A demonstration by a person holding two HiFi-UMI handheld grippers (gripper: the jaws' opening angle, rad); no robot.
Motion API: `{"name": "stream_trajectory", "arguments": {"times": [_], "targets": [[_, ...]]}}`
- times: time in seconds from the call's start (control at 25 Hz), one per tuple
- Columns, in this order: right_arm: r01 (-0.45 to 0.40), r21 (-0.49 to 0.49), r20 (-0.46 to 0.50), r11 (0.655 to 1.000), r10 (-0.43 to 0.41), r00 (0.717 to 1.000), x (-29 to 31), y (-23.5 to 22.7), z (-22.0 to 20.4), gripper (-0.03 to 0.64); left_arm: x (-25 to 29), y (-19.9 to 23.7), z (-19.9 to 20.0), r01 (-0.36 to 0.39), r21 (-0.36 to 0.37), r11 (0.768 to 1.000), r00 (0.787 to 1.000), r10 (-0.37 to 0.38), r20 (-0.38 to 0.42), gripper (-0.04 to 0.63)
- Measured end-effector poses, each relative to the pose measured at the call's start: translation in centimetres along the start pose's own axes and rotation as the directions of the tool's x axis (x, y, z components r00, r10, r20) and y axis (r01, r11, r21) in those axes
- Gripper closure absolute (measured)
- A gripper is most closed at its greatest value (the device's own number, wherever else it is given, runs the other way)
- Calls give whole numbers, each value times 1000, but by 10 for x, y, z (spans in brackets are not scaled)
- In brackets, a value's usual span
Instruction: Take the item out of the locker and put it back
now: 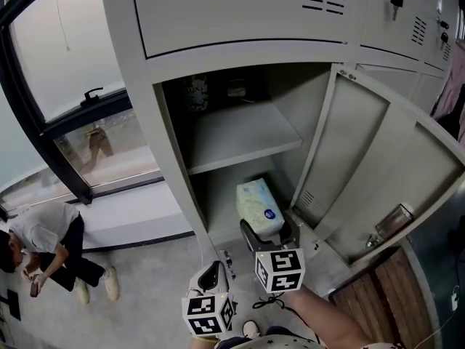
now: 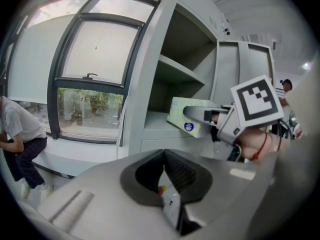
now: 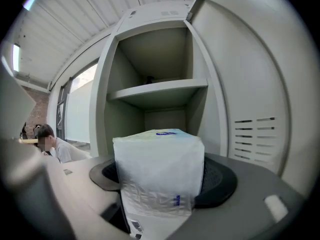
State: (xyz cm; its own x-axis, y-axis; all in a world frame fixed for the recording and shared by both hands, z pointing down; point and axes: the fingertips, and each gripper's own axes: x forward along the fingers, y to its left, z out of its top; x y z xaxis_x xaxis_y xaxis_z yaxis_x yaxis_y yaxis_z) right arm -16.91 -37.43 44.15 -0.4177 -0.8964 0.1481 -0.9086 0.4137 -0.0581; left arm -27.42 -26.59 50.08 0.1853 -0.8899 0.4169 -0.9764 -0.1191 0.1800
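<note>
A white plastic-wrapped tissue pack [image 1: 259, 208] with a blue sticker lies at the front of the open grey locker's [image 1: 168, 158] lower compartment, its near end past the front edge. My right gripper [image 1: 270, 233] reaches in from below and is shut on that near end. In the right gripper view the tissue pack [image 3: 159, 171] fills the gap, and both dark pads of the right gripper [image 3: 160, 184] touch its sides. The left gripper view shows the pack [image 2: 189, 115] sticking out of the locker. My left gripper [image 1: 211, 275] hangs lower left, outside the locker, shut and empty [image 2: 164, 170].
The locker door [image 1: 363, 173] stands swung open to the right. A shelf [image 1: 243, 133] divides the compartment, with dark items at its back. A person [image 1: 51, 242] sits on the floor at the left by a large window [image 1: 73, 64]. More locker doors line the right side.
</note>
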Motion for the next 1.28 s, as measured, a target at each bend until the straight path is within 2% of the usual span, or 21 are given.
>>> {"name": "stream_trajectory", "arguments": {"times": [0.4,0.68,1.28], "targets": [[-1,-4,28,1000,1,1000,-111,-10,-6,233,-30,-49,15,26,65,998,996,-32,85,588],[-5,50,7,999,5,1000,-174,-12,-20,233,-50,-75,5,52,52,997,994,-57,89,588],[-2,43,20,999,1,1000,-206,-6,-24,233,-79,-93,0,43,106,993,993,-54,108,589]]}}
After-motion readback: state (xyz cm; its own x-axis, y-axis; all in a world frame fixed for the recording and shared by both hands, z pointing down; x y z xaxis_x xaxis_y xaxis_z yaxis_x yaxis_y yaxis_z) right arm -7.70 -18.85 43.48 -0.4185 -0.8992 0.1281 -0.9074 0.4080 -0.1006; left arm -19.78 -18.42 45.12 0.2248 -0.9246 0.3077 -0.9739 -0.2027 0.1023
